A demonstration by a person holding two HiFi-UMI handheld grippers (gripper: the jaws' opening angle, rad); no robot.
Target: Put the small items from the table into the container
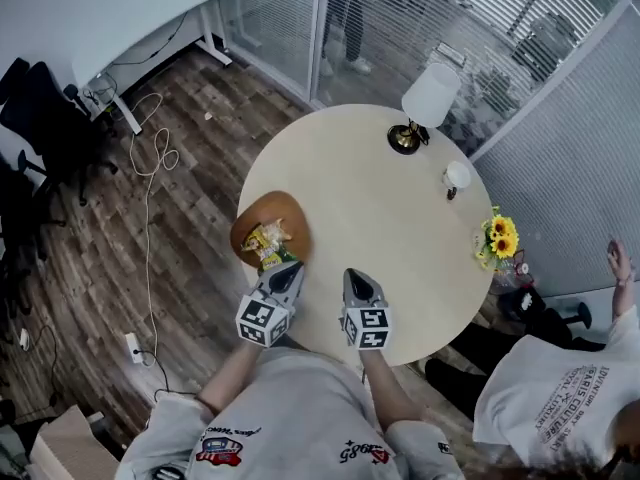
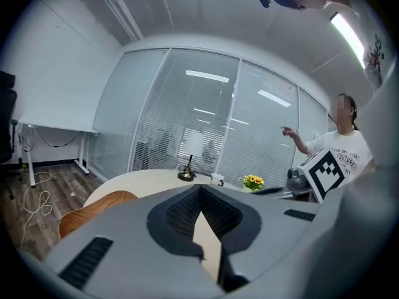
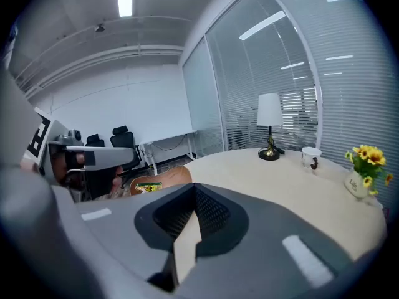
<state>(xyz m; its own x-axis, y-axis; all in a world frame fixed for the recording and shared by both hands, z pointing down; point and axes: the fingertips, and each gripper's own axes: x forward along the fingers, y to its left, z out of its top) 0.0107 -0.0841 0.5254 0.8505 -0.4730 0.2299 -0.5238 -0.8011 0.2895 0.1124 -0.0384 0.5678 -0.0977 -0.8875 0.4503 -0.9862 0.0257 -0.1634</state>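
Observation:
A brown wooden bowl (image 1: 250, 220) sits at the left edge of the round table (image 1: 380, 208), with yellow-green snack packets (image 1: 268, 245) inside. My left gripper (image 1: 288, 268) hovers at the bowl's near rim, jaws shut and holding nothing. My right gripper (image 1: 355, 276) is beside it over bare tabletop, shut and holding nothing. In the left gripper view the shut jaws (image 2: 199, 189) point over the table, the bowl (image 2: 93, 210) low at left. The right gripper view shows its shut jaws (image 3: 194, 189), the bowl (image 3: 177, 174) and a packet (image 3: 144, 187) beyond.
A table lamp (image 1: 425, 108), a white mug (image 1: 456, 176) and a small vase of yellow flowers (image 1: 498, 238) stand along the table's far and right side. A person in a white shirt (image 1: 560, 388) stands at the right. Glass walls lie behind.

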